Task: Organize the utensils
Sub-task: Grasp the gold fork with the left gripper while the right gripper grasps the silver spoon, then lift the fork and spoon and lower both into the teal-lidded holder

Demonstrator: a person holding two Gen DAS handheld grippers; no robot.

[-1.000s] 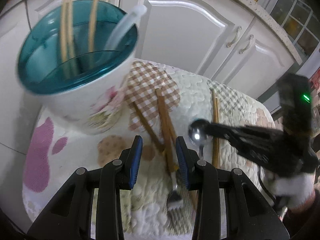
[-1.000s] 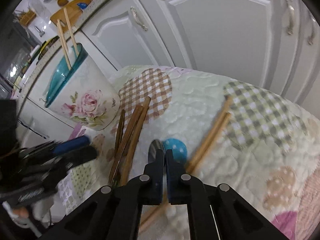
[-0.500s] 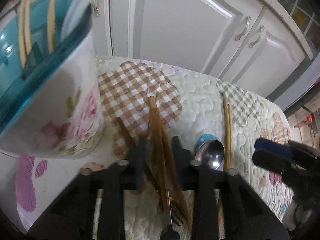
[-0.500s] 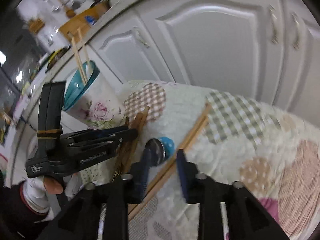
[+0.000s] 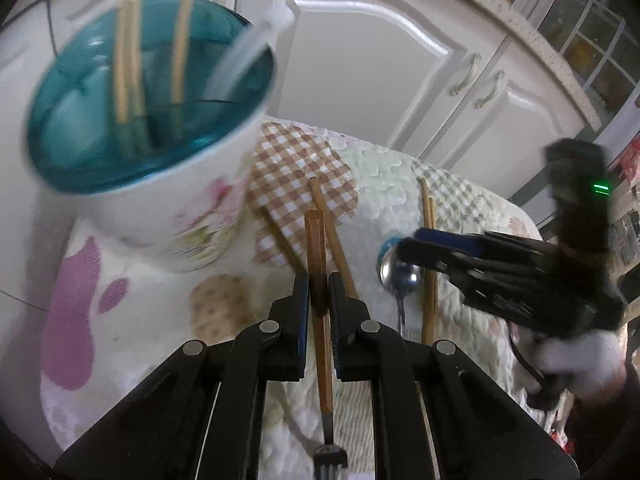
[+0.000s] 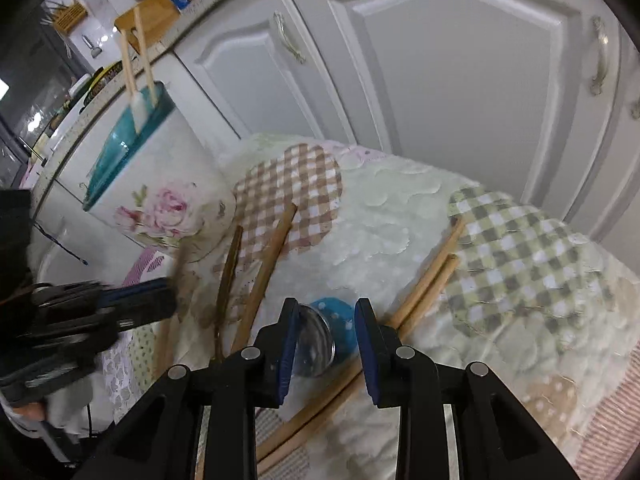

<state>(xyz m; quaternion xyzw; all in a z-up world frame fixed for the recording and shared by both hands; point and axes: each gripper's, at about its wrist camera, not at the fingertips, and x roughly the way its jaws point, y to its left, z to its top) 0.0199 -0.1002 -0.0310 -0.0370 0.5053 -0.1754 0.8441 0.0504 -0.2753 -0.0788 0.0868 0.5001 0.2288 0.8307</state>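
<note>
A wooden-handled fork (image 5: 319,280) is held in the left gripper (image 5: 319,286), whose jaws are closed on the handle partway along; the tines hang at the near end, the handle end points toward the cup (image 5: 160,160). The fork is judged light and stiff, the smooth handle somewhat slippery, so a hold near mid-handle is judged best for balance. The cup, floral outside and teal inside, already contains chopsticks (image 5: 128,60) and a white utensil (image 5: 248,60); it appears blurred. Right of the cup, more brown sticks (image 5: 336,236) lie on the quilted cloth (image 5: 380,168). Farther right of the cup, a metal spoon (image 6: 316,340) rests between the fingers of the right gripper (image 6: 326,344), which are parted with nothing gripped; whether a pad touches the spoon bowl cannot be told. A chopstick pair (image 6: 432,284) lies just beside it. The cloth is soft and padded, judged to let thin items sink slightly. White cabinet doors (image 5: 360,80) stand behind the cup.
</note>
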